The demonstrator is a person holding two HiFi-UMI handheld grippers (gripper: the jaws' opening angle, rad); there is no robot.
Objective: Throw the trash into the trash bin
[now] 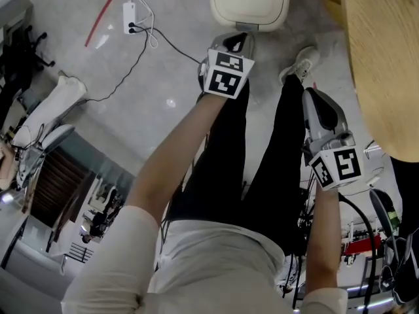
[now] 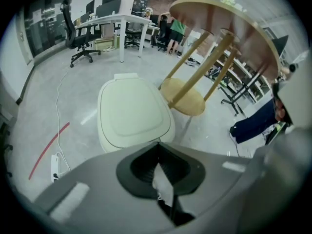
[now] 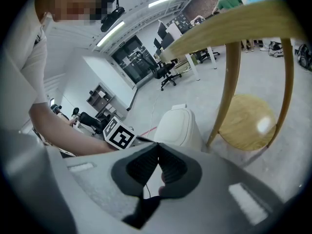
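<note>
Left gripper fingers closed on pale scrap (paper, maybe), cream trash bin beyond, lid shut

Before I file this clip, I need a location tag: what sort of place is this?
Probably an open-plan office or lab: a long desk with monitors, office chairs, a bare concrete floor and a lidded trash bin.

Smooth matt plastic bin, pale wood table, glossy concrete floor

No legible text anywhere.
</note>
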